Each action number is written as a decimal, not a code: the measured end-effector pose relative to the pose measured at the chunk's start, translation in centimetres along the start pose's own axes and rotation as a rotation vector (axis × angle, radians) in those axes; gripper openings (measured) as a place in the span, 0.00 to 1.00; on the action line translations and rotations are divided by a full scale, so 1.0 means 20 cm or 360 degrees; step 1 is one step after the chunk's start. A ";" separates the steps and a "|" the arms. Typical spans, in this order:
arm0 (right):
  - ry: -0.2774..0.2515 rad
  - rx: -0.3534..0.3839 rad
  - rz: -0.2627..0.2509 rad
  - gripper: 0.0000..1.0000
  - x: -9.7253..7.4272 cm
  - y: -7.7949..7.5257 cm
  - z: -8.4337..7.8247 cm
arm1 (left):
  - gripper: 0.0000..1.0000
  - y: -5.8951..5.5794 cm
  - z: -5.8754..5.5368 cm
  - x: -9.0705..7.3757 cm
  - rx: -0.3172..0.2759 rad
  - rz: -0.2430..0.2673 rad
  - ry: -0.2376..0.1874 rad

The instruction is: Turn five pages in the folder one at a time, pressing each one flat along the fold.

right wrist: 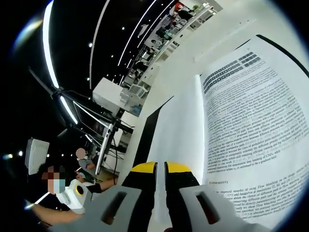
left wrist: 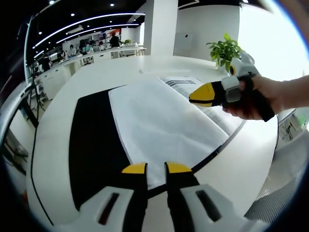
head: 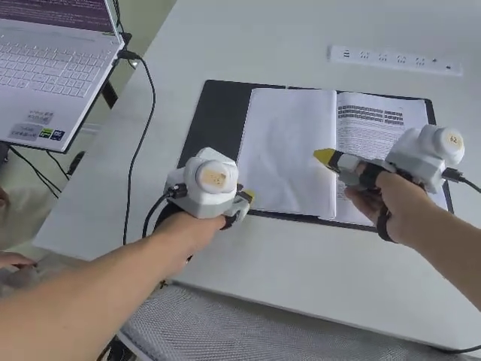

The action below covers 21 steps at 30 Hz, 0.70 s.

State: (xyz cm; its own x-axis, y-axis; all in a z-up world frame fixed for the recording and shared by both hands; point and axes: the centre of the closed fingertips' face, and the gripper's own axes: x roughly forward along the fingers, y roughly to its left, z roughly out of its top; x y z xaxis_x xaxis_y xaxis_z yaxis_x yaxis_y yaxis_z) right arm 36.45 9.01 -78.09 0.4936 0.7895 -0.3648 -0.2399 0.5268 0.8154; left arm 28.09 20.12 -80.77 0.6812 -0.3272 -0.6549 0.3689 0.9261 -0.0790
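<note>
A white worktop [head: 301, 263] holds everything. At the far left sits an open laptop [head: 45, 68], and a black cable [head: 140, 143] runs from it toward the near edge. Next comes the left claw [left wrist: 156, 169], held in the person's left hand [head: 197, 226]. Its two yellow tips are only a little way apart, and there is nothing between them. It hangs over the near left corner of the folder [head: 218, 113]. The folder is black and lies open and flat in the middle of the worktop. Its left side is the bare black cover. On top of that lies a white page [head: 289, 150] with no words on it, a bit crinkled, reaching from the cover to the fold [head: 335, 128]. The right claw [head: 325, 157] is held in the right hand [head: 383, 203] and points left. Its yellow tips are almost together and hold nothing. The tips are right at the fold, about halfway down the page, but I cannot tell if they touch the paper. To the right of the fold is a page full of small printed words [head: 376, 120], and it lies flat. Far off on the right, behind the folder, a long white power strip [head: 394, 59] rests on the worktop.
</note>
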 end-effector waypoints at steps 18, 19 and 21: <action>-0.0022 0.0202 -0.0077 0.00 0.14 -0.20 0.24 | 0.07 0.04 -0.06 0.00 0.0015 0.0103 -0.0013; -0.0027 0.0190 -0.0085 0.00 0.16 -0.21 0.26 | 0.06 0.05 -0.06 0.00 0.0022 0.0106 -0.0014; -0.0022 0.0195 -0.0084 0.00 0.19 -0.21 0.30 | 0.06 0.05 -0.06 0.00 0.0013 0.0112 -0.0019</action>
State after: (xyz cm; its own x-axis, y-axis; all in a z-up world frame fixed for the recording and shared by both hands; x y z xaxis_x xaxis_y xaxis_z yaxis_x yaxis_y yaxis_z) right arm 44.27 7.85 -80.25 0.5145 0.7567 -0.4033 -0.1095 0.5245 0.8444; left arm 27.65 21.25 -81.78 0.7132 -0.2635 -0.6495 0.3250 0.9454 -0.0267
